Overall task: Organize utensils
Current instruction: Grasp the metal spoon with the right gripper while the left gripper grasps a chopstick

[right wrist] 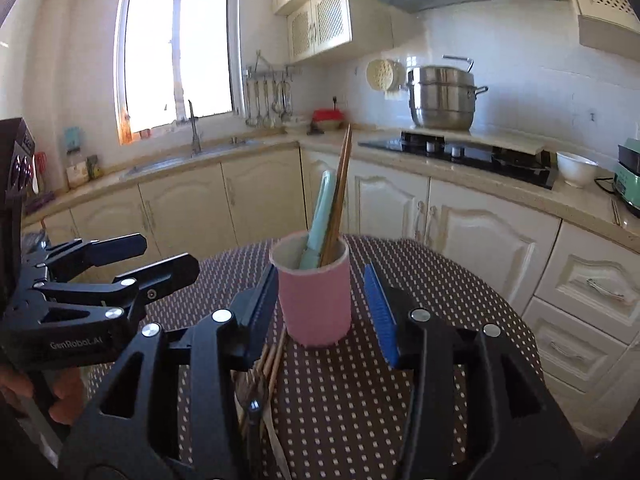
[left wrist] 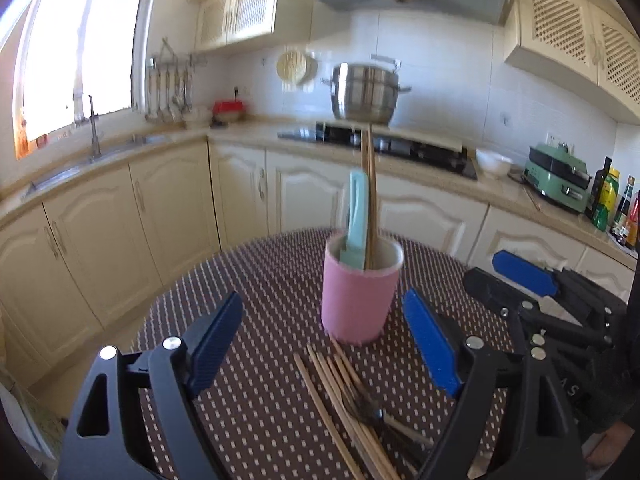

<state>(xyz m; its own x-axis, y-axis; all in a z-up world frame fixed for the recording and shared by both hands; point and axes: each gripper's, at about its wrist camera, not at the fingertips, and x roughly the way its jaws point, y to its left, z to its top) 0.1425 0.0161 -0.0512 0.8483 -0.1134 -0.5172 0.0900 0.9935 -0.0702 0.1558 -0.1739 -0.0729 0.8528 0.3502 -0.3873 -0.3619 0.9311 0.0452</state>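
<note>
Left wrist view. Left gripper (left wrist: 322, 348) spread wide, nothing between the pads (left wrist: 214, 344); held low over the table (left wrist: 248, 264), aimed at the work. Straight ahead, just past the fingertips: pink cup (left wrist: 360, 292), upright on the dotted cloth so long things can stand in it. Already inside: chopsticks (left wrist: 370, 184) and a teal utensil (left wrist: 356, 220), leaning on the rim, handles up. Below and between the fingers, nearer than the cup: loose chopsticks (left wrist: 340, 392) lying flat in a rough bundle, with a dark metal piece (left wrist: 372, 412) across them, probably a spoon or fork, too blurred to say which. Left flat because not yet sorted, by the look of it. To the right and a little ahead: right gripper (left wrist: 516, 268), parted too and carrying nothing.

Right wrist view. Right gripper (right wrist: 322, 300) open, fingers either side of the cup (right wrist: 316, 300) without touching it, seemingly to frame it rather than grip it. Cup dead ahead, chopsticks (right wrist: 340, 200) and teal utensil (right wrist: 320, 216) standing in it. Under the left finger, close in: loose chopsticks (right wrist: 274, 360) and the metal piece (right wrist: 256, 396), partly hidden by the finger. Off to the left: left gripper (right wrist: 140, 264), open. Judged from this: part of the sorting done, the flat pile next, and reachable from either side.
</note>
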